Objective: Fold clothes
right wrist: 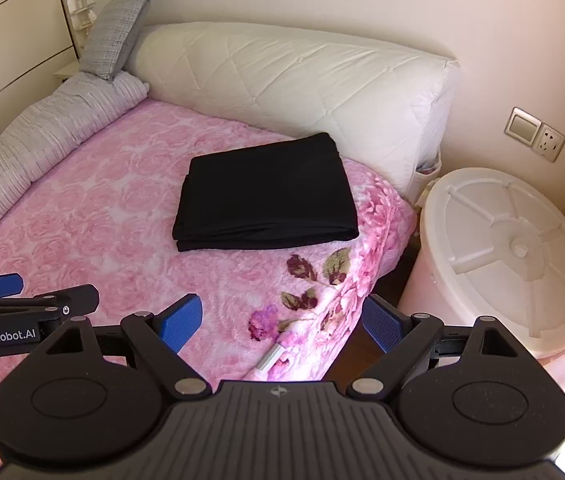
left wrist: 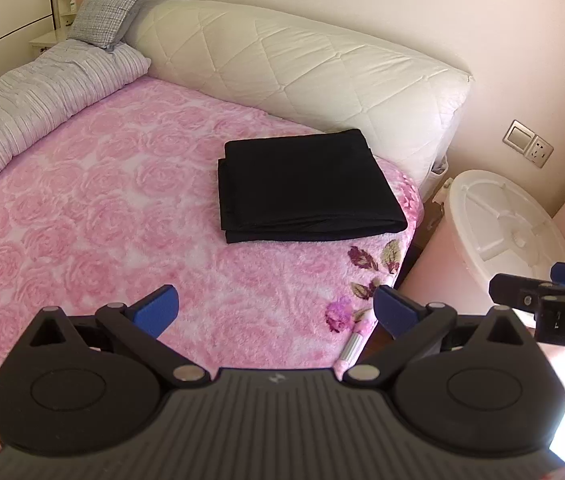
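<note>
Because the black garment (left wrist: 306, 186) is soft and light, it probably sags; take its thick folded near edge. The left gripper (left wrist: 276, 310) and right gripper (right wrist: 281, 318) both stand wide apart, holding nothing.

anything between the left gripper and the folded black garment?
Nothing but bare pink rose-patterned blanket lies between the open left gripper and the folded black garment, clearest in the left wrist view.

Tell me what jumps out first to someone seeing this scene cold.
A black folded garment lies in a neat stack on the pink rose-patterned blanket, near the bed's corner. Behind it a white quilted bolster runs along the wall. Both grippers, left and right, stand open and empty short of the garment.
</note>
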Action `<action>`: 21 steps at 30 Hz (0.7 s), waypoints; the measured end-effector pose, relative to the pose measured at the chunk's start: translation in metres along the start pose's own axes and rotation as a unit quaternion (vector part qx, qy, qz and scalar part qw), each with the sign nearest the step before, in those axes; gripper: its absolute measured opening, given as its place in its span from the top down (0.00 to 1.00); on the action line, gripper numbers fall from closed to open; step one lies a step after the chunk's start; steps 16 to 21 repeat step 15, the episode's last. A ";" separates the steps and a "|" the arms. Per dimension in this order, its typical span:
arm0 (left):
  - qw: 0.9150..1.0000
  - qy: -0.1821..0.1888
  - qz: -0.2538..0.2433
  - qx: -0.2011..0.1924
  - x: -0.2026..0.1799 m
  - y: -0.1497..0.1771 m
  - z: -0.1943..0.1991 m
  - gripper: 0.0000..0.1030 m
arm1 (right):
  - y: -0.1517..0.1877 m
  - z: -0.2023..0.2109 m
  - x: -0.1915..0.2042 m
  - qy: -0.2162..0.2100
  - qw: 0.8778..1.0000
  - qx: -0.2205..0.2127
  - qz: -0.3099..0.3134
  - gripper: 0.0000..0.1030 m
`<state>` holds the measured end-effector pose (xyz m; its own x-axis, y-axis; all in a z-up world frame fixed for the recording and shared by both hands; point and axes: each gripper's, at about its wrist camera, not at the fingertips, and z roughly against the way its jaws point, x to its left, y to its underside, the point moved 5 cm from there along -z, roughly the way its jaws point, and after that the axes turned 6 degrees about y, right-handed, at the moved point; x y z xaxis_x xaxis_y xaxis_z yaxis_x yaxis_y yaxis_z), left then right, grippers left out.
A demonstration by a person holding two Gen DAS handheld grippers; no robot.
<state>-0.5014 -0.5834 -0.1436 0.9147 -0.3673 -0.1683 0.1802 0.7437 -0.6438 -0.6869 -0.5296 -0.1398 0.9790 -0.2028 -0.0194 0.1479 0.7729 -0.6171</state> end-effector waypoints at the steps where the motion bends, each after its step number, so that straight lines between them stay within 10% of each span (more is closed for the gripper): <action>1: 1.000 -0.001 0.000 -0.001 -0.001 -0.001 0.000 0.01 | -0.001 0.000 -0.001 0.000 1.000 -0.001 0.001 0.13; 21: 0.999 -0.041 0.031 -0.007 -0.028 -0.026 -0.025 0.01 | -0.045 -0.037 -0.027 -0.031 0.998 0.001 0.048 0.13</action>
